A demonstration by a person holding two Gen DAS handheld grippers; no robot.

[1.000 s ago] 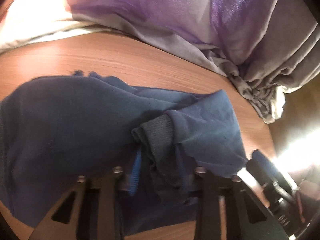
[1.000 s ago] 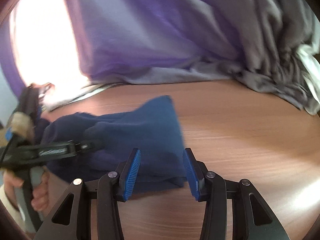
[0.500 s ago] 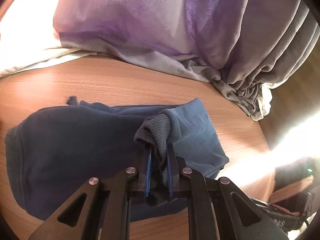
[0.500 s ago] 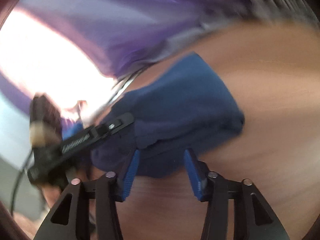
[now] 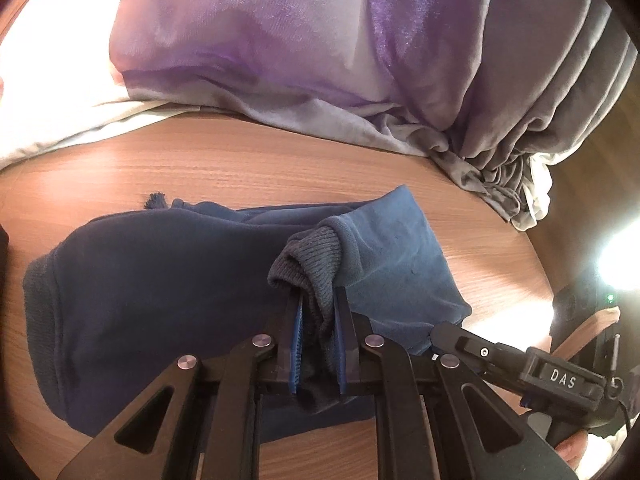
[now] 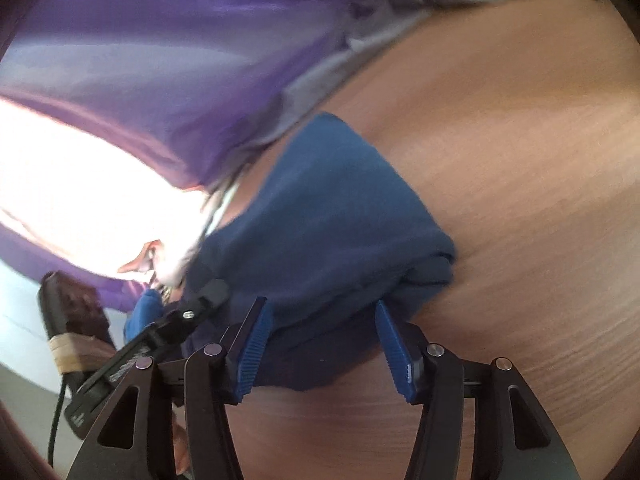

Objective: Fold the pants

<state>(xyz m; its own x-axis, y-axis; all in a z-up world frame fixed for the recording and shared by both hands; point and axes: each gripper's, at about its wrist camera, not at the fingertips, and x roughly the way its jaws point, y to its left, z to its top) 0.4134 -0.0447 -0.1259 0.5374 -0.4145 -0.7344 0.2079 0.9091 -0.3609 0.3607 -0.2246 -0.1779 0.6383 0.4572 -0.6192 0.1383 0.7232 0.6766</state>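
- Pants (image 5: 168, 288), dark blue, lie bunched on the wooden table (image 5: 240, 168), straight ahead of both tongs.
- Left gripper (image 5: 318, 320) is clamped on the grey ribbed cuff (image 5: 312, 260), lifted off the pile.
- Right gripper (image 6: 324, 336) is opening, its pads either side of the folded edge, not pressing.
- Purple-grey curtain (image 5: 280, 40) hangs beyond the pants.

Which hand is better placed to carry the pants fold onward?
Left, probably. The left tongs are shut on the ribbed cuff of the blue pants. The right tongs are opening, straddling the folded edge without pressing it.
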